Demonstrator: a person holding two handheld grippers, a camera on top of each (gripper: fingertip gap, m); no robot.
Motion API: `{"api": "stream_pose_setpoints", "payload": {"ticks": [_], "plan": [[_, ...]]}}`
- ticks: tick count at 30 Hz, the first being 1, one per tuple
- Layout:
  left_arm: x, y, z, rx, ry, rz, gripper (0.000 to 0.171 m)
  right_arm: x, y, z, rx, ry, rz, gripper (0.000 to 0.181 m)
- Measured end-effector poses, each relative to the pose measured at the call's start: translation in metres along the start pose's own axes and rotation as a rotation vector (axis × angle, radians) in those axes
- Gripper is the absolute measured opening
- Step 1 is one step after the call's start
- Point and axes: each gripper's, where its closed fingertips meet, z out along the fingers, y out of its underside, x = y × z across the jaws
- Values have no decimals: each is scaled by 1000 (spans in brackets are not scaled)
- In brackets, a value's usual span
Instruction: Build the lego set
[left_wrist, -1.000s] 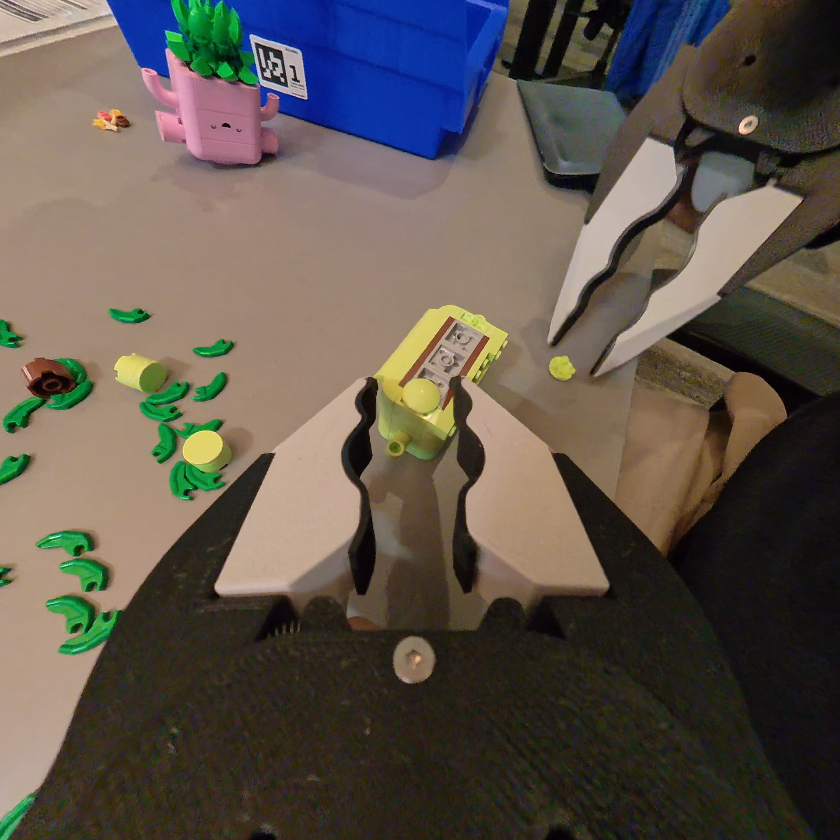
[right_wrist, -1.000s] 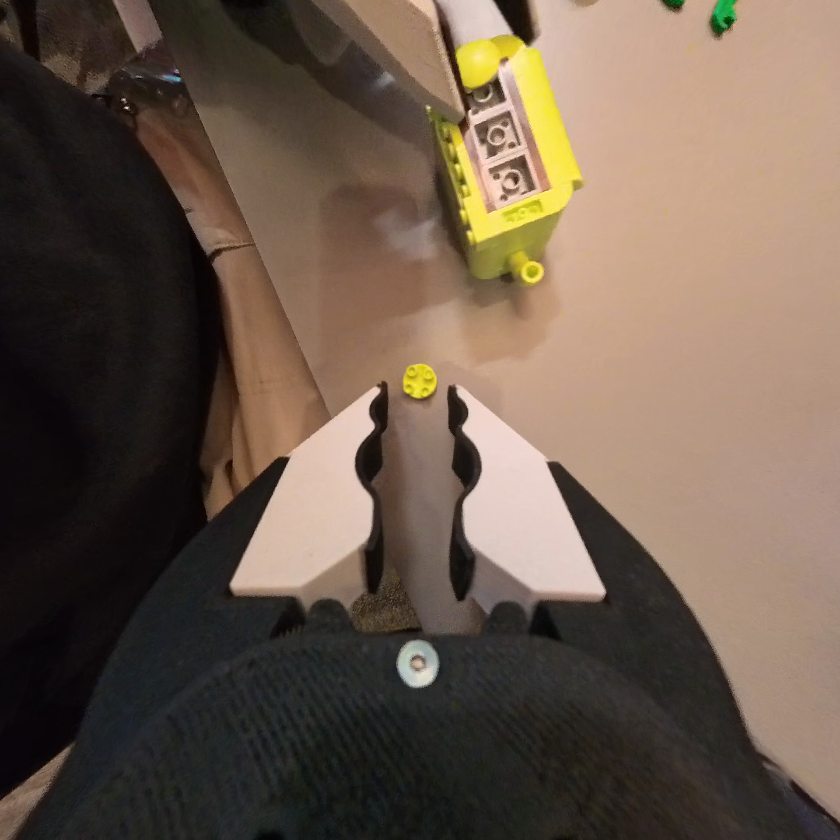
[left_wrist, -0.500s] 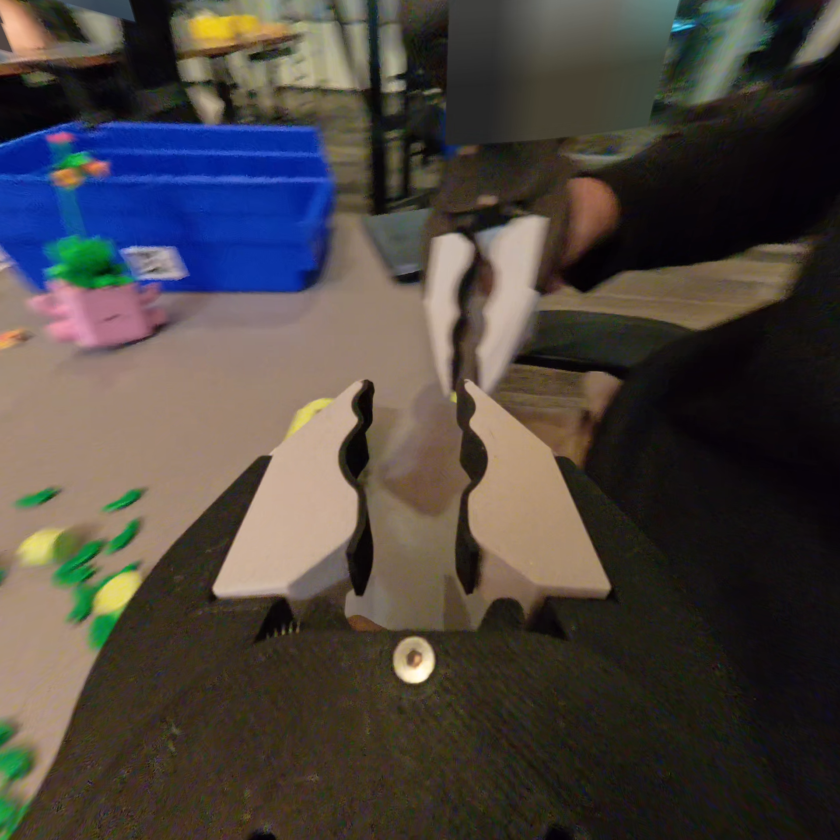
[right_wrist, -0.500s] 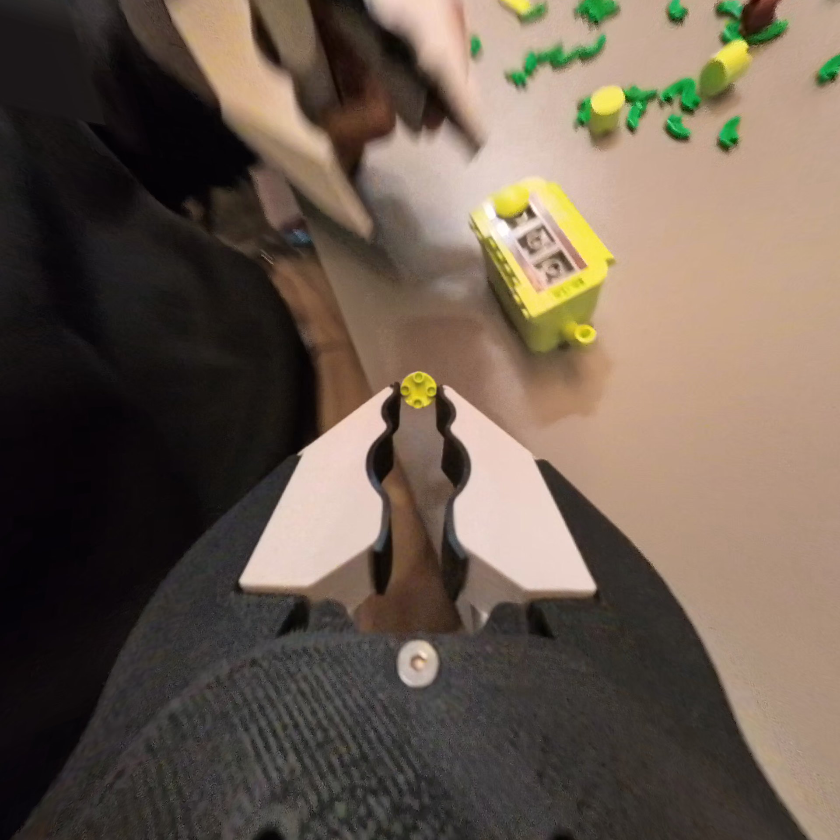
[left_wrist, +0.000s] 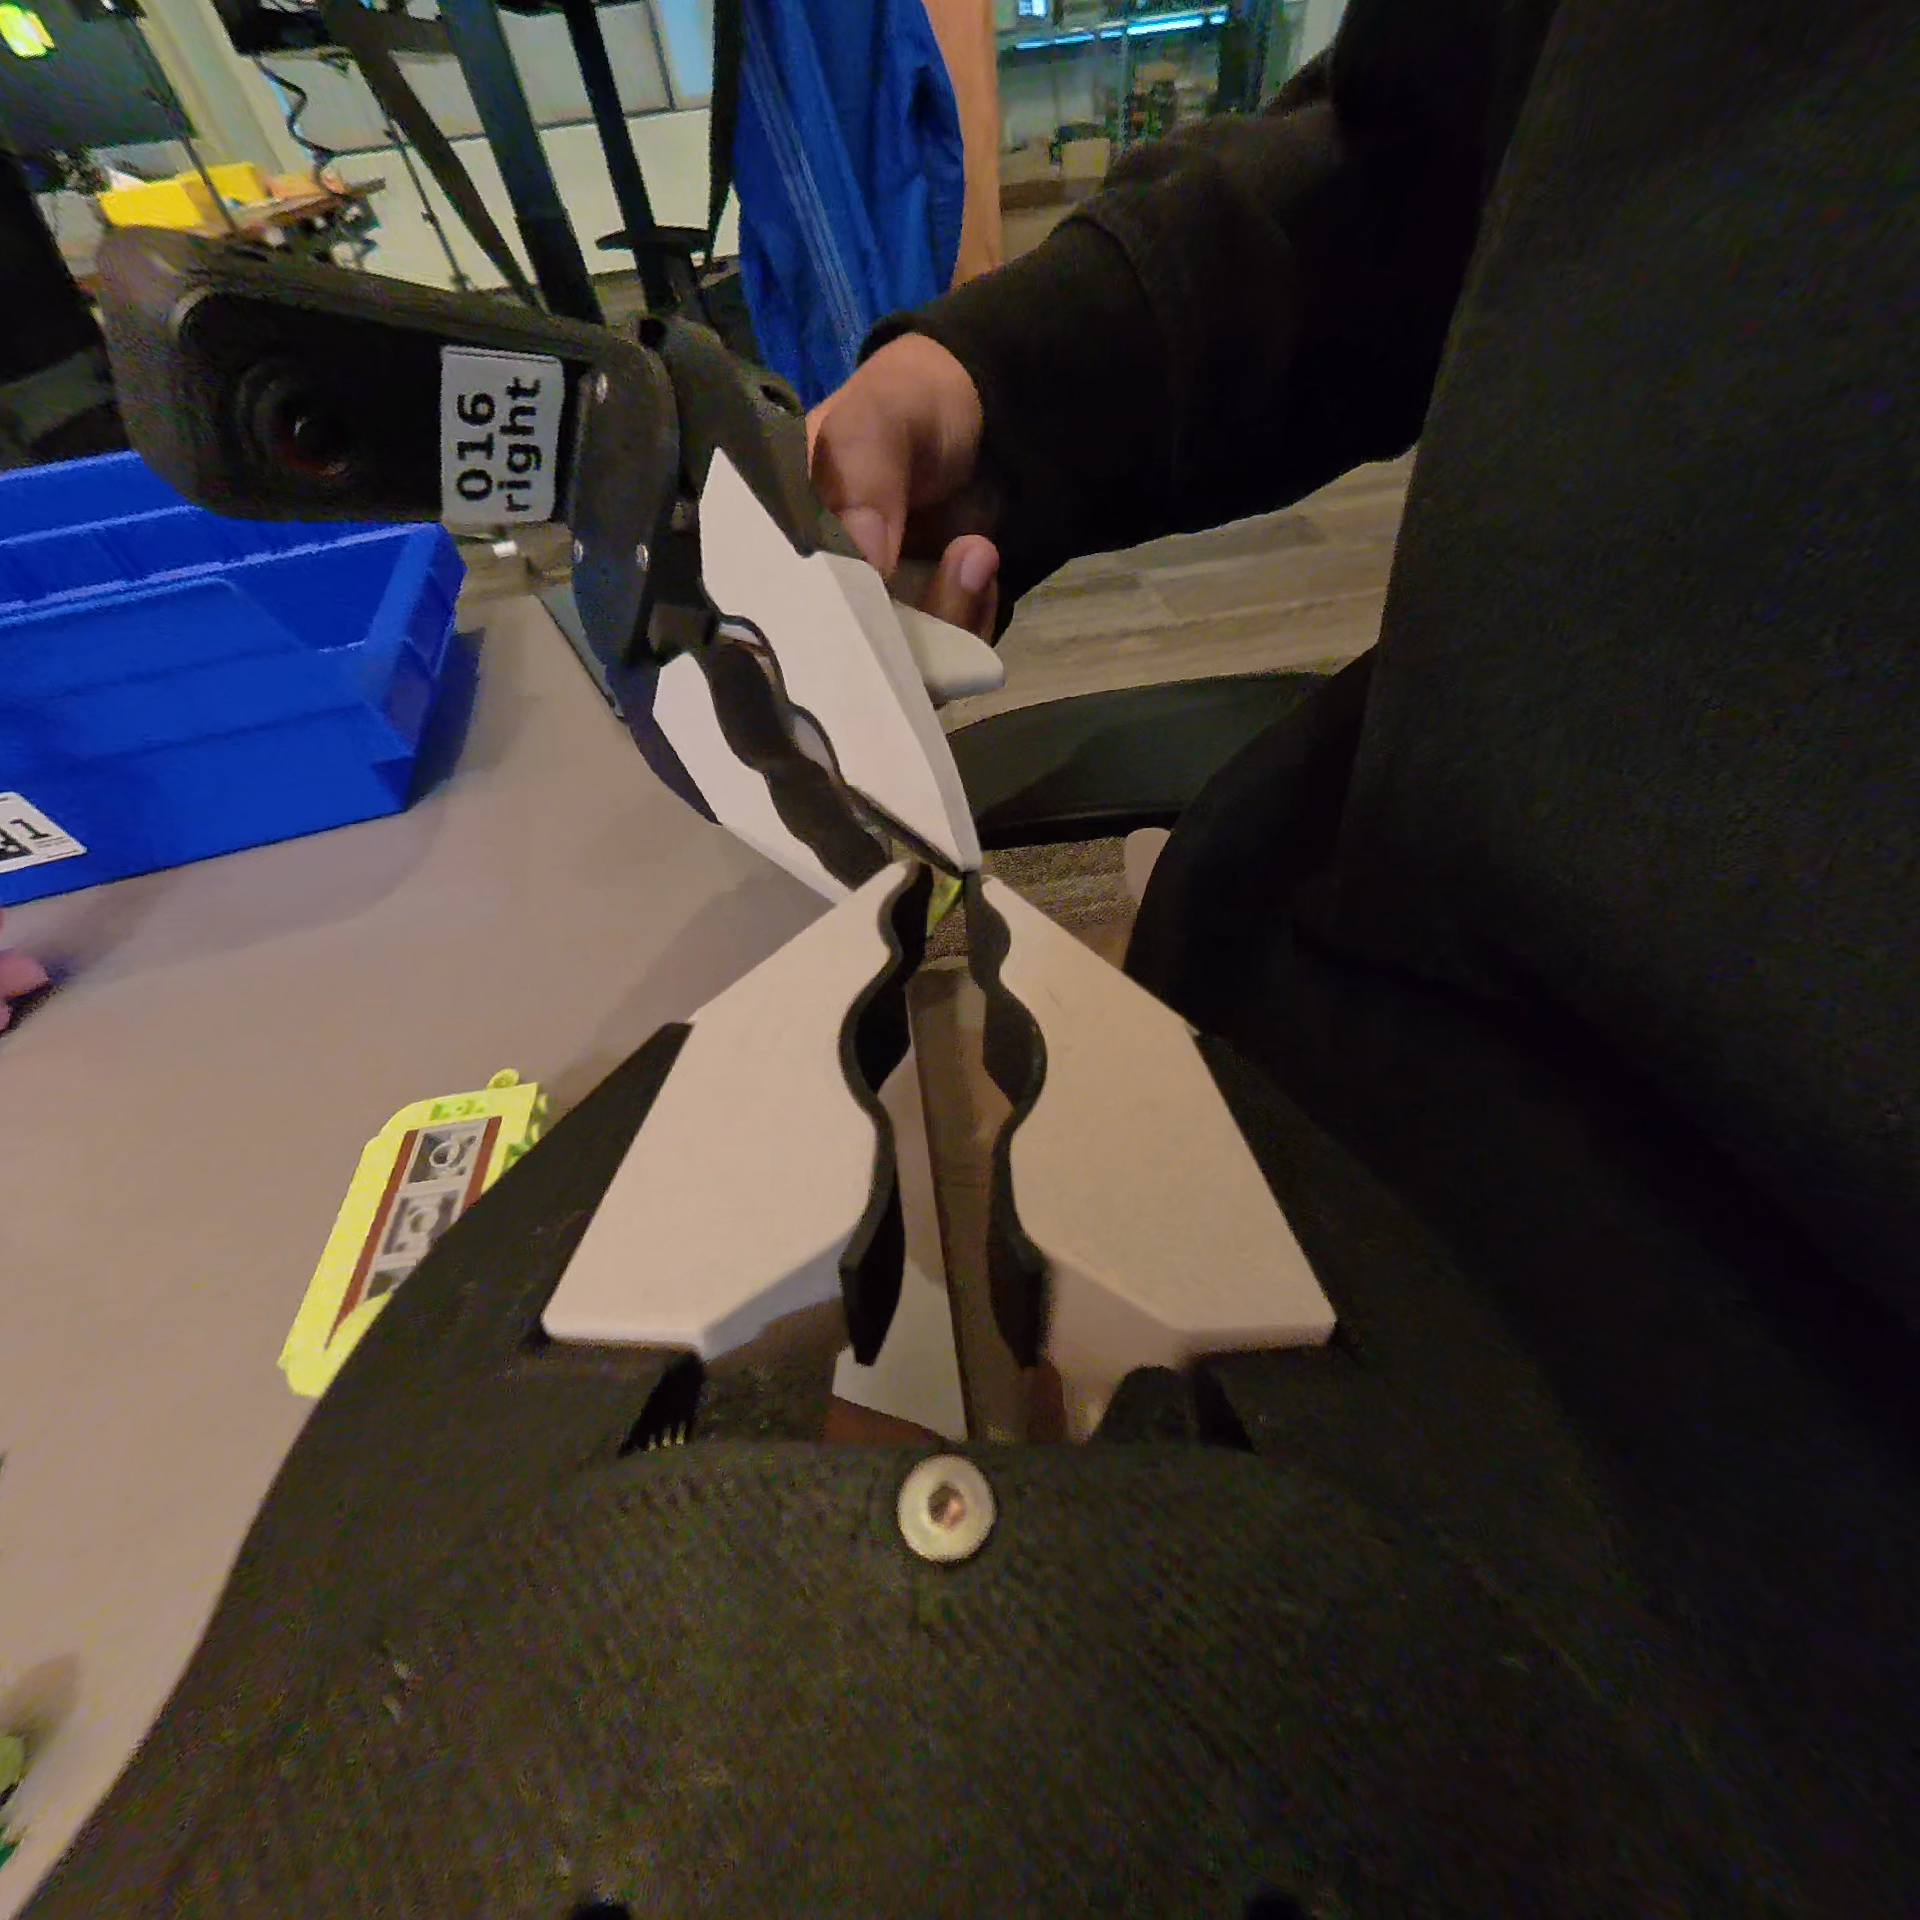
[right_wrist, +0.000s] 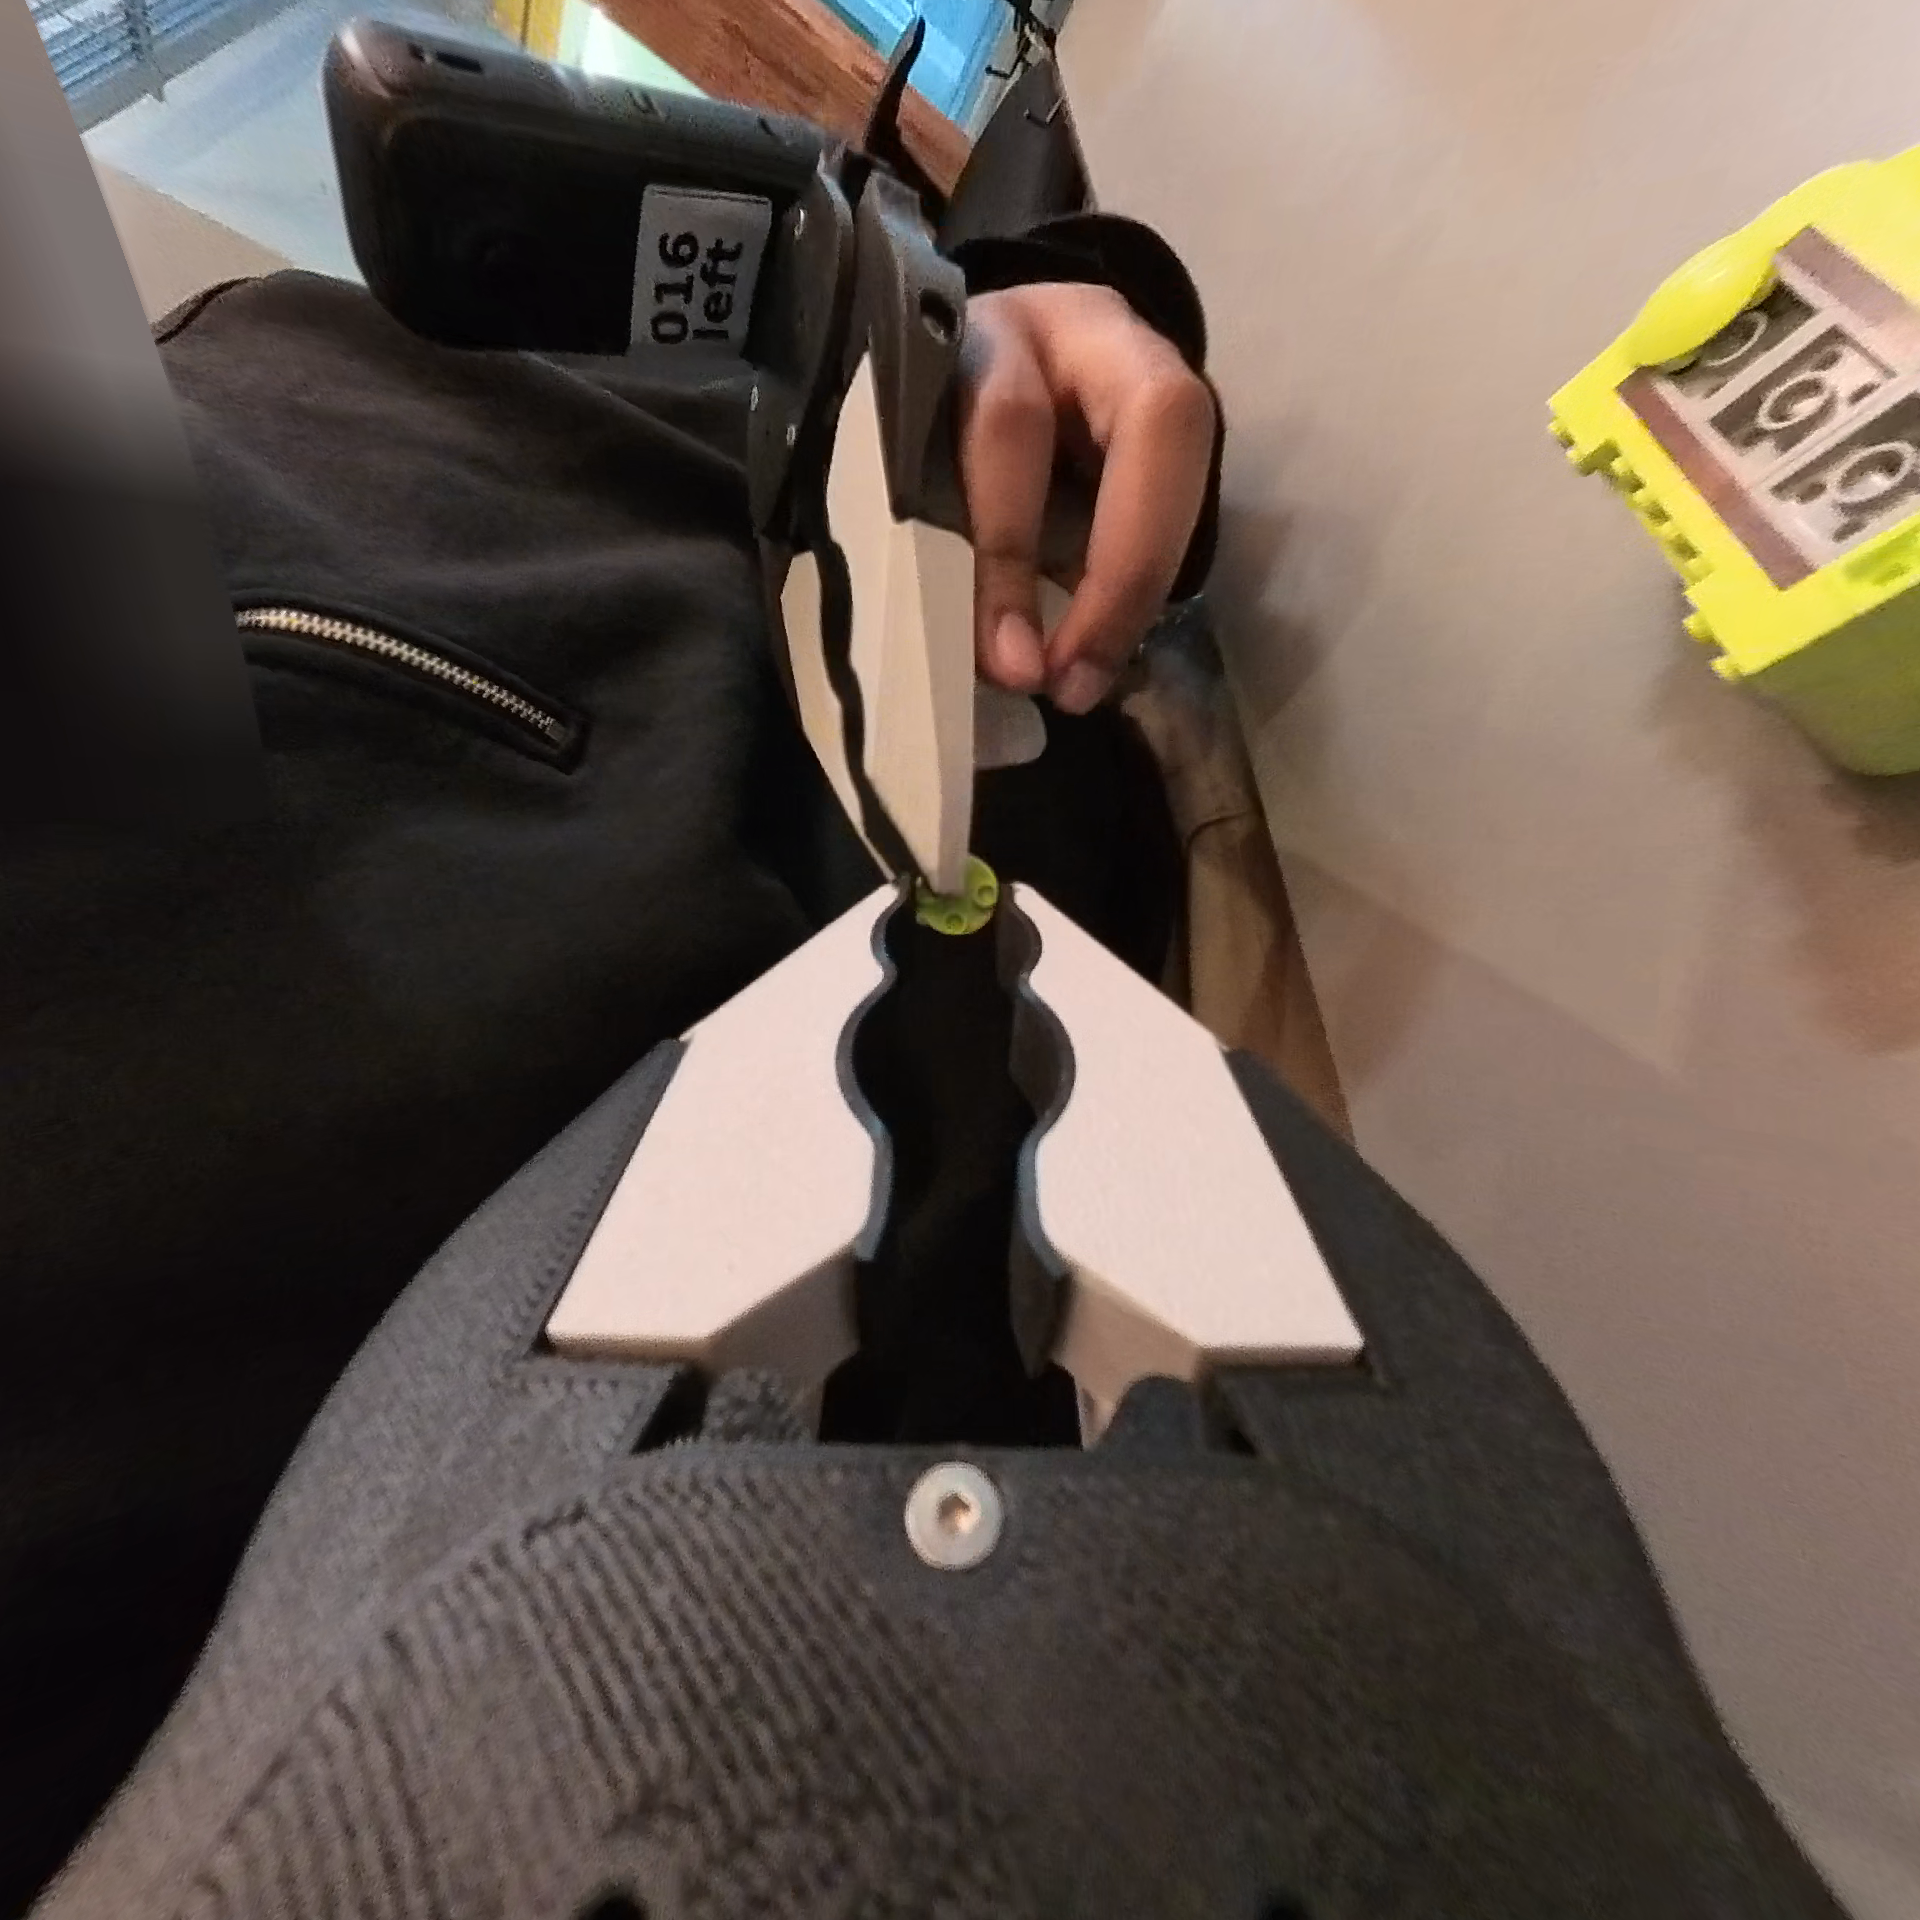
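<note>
Since a second ago both grippers have left the table and met tip to tip in the air, past the table's near edge and in front of the person's dark jacket. The small round yellow-green stud piece (right_wrist: 957, 902), which lay on the table near that edge, is now off it and pinched at the very tip of the right gripper (right_wrist: 956, 906), whose fingers are nearly closed on its rim. The left gripper (left_wrist: 943, 883) has let go of the yellow-green block and has come across; its fingers are drawn in narrow around the same piece, of which only a sliver shows in the left wrist view. Whether the left fingers already bear on it cannot be told.

The yellow-green block (left_wrist: 416, 1205), with its grey studded strip facing up, lies unheld on the grey table (left_wrist: 312, 997) close to the near edge. A blue bin (left_wrist: 208, 665) stands toward the far side.

Judgement: this reads as a handover or re-grip of the stud piece. Risk: the piece is tiny and held over open space, so a slip would drop it off the table.
</note>
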Motion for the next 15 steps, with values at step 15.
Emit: {"api": "stream_pose_setpoints", "payload": {"ticks": [15], "plan": [[-93,4,-26,360,-113,-1076,0,57,-68,-81,-32,1350,-939,42]]}}
